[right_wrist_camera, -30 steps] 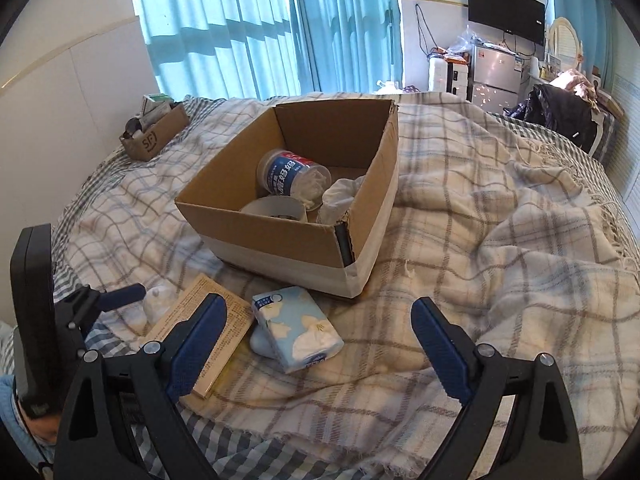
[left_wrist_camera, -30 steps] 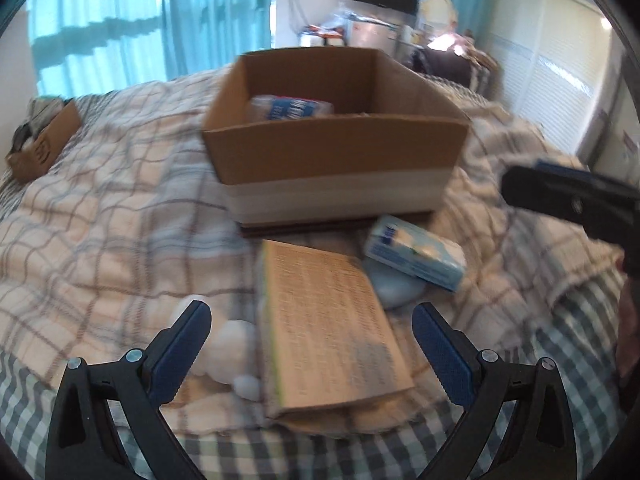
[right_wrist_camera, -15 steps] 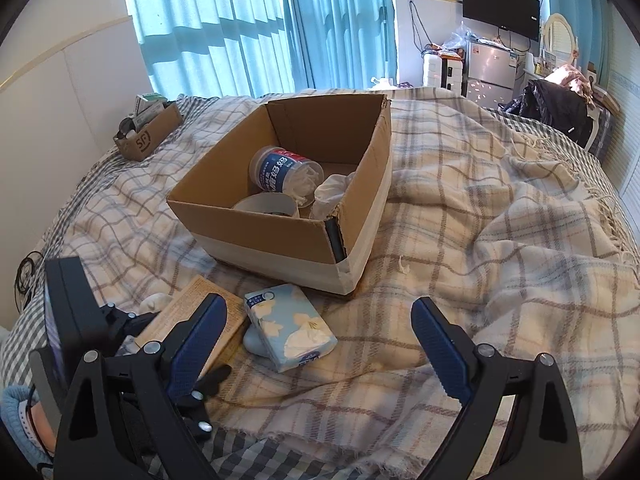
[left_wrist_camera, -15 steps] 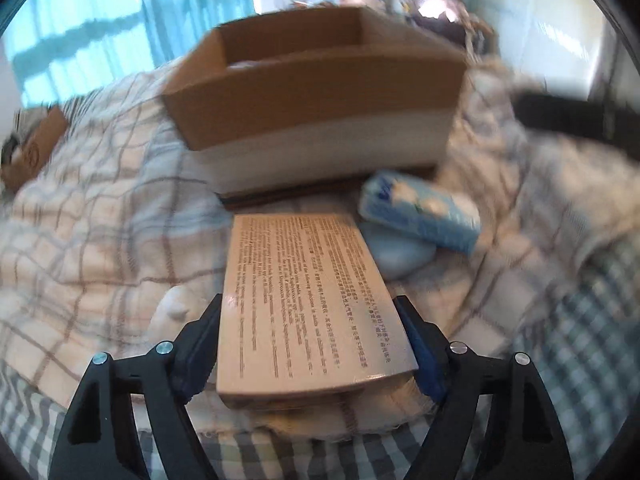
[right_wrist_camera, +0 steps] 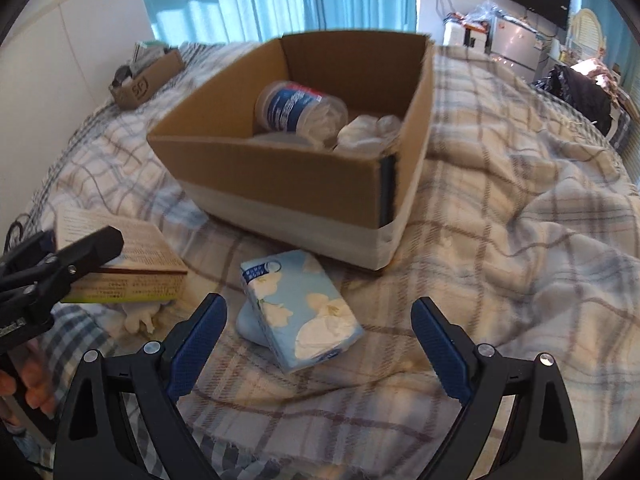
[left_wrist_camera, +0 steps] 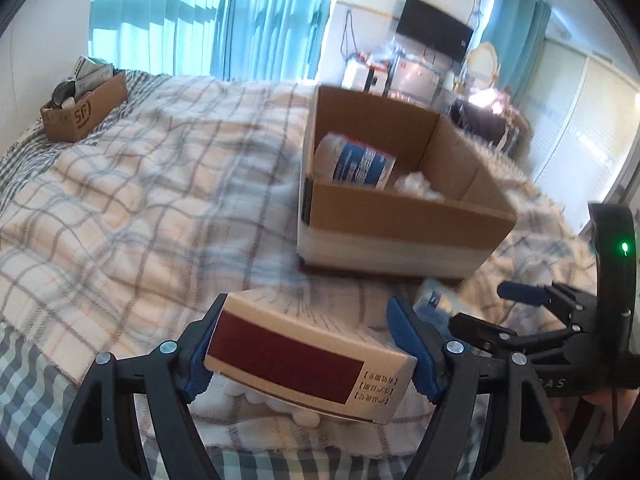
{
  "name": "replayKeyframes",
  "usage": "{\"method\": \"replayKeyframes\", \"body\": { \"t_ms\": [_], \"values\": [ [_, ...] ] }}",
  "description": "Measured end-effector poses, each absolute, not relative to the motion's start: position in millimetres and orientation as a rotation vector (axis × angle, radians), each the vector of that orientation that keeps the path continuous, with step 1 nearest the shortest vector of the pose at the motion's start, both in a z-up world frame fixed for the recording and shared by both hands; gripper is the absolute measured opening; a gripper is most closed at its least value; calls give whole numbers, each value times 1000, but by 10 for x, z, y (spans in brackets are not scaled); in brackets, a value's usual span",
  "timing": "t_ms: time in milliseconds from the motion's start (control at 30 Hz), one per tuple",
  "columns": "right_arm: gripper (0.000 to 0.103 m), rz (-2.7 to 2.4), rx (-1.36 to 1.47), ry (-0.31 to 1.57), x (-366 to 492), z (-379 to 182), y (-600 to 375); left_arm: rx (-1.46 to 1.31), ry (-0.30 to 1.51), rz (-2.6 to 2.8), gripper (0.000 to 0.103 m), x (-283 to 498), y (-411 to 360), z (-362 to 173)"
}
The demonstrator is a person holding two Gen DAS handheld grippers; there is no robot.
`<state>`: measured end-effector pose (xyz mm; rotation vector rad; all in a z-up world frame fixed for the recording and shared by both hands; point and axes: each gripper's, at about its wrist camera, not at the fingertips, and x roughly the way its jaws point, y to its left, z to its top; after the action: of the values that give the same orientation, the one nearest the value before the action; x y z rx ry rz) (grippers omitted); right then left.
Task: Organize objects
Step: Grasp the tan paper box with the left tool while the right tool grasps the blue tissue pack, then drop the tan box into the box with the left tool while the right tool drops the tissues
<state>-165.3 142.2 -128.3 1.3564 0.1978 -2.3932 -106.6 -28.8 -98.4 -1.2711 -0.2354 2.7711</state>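
Observation:
My left gripper is shut on a flat tan carton with a dark red end panel, lifted off the bed; the carton also shows at the left of the right wrist view. An open cardboard box holds a blue-labelled jar and crumpled white items; the box shows in the left wrist view too. My right gripper is open and empty, just in front of a blue tissue pack lying on a pale blue object.
A plaid blanket covers the bed. A small cardboard box of odds and ends sits at the far left corner. White fluffy bits lie under the carton. Curtains, a TV and furniture stand beyond the bed.
My left gripper closed on the tan carton and lifted and tilted it up off the bed. My right gripper moved closer to the tissue pack, staying open.

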Motion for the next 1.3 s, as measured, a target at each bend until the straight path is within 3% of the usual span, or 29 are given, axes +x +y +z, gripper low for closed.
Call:
{"method": "replayKeyframes", "body": {
  "t_ms": [33,100,300,467,767,1300],
  "values": [
    [91,-2377,1374,204,-1676,-1334,1395,-1321,-218,2758,79,-1093,-265,-1051],
    [74,-2346,1404,199,-1711,-1412,1380,-1397,-183,2749,79,-1113,-229,-1165],
    [64,-2323,1418,208,-1669,-1448,1368,-1468,-63,2735,80,-1101,-133,-1298],
    [61,-2349,1381,221,-1556,-1370,1400,-1498,92,2756,79,-1058,-29,-1371],
    [59,-2432,1230,225,-1307,-1031,1424,-1359,-137,2756,76,-890,-179,-1119],
    [58,-2559,967,240,-923,-159,1461,-1067,-235,2783,76,-608,-177,-222]
  ]
}}
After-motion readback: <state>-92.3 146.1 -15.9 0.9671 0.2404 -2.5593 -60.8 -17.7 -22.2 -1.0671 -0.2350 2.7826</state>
